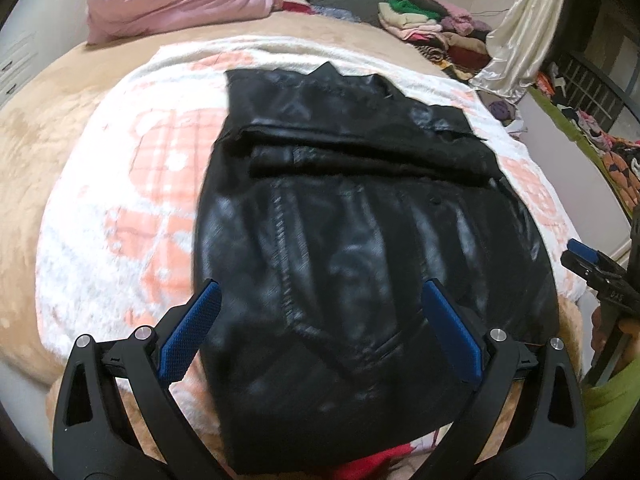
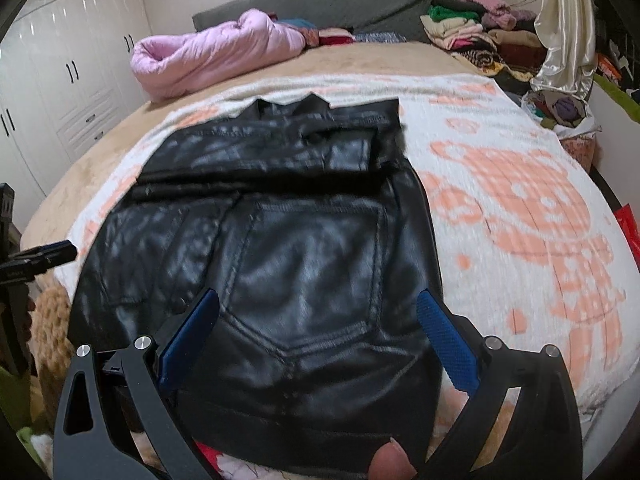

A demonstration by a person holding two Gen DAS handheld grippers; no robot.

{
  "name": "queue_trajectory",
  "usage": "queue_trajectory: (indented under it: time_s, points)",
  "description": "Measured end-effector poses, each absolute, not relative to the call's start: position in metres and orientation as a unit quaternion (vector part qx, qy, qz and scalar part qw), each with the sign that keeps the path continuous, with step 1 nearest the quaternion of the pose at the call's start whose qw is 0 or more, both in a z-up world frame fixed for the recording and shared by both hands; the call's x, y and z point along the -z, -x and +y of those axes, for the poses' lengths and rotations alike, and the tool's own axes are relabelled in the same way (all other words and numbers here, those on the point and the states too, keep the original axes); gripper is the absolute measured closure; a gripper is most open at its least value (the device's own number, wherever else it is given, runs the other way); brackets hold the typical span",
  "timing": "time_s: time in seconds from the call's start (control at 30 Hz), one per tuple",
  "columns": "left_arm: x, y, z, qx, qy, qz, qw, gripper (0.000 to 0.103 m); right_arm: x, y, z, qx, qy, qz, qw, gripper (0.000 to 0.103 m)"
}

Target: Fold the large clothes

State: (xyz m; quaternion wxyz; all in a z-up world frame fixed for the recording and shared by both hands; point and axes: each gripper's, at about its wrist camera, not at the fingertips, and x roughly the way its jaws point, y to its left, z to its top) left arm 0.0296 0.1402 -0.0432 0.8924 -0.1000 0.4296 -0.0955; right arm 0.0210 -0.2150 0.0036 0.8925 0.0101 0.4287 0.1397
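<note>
**Desk:** Two grippers, what are the fingers doing?

**Photog:** Both sets spread wide, nothing held. Left gripper (image 1: 320, 332) hangs over the near-left part of the black jacket (image 1: 352, 240); right gripper (image 2: 318, 338) over the near-right part, blue pads on either side of a seam.

**Desk:** And the jacket?

**Photog:** Flat on a white-and-orange blanket (image 1: 120, 200) on the bed (image 2: 400, 60), sleeves folded across the middle, collar at the far end. Near hem reaches the bed's edge, close to the person, prob. so both tools can reach it.

**Desk:** Next step?

**Photog:** My guess: pinch the hem corners, fold toward the collar. Slick fabric, could slip.

**Desk:** Background?

**Photog:** Pink quilt (image 2: 208, 52), stacked clothes (image 2: 480, 36) by the headboard, kept off the work area.
</note>
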Motion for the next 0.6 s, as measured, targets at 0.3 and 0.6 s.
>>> queue_trajectory:
  time_s: [0.3,0.6]
  points:
    - [0.074,-0.015,0.177,0.084,0.140,0.457,0.874,0.010,0.014,-0.011,-0.231,-0.121,0.001,0.451,0.884,0.005]
    - [0.099,0.001,0.191,0.124,0.173,0.477,0.853,0.038,0.031,-0.001,-0.245,-0.121,0.002,0.474,0.872,0.005]
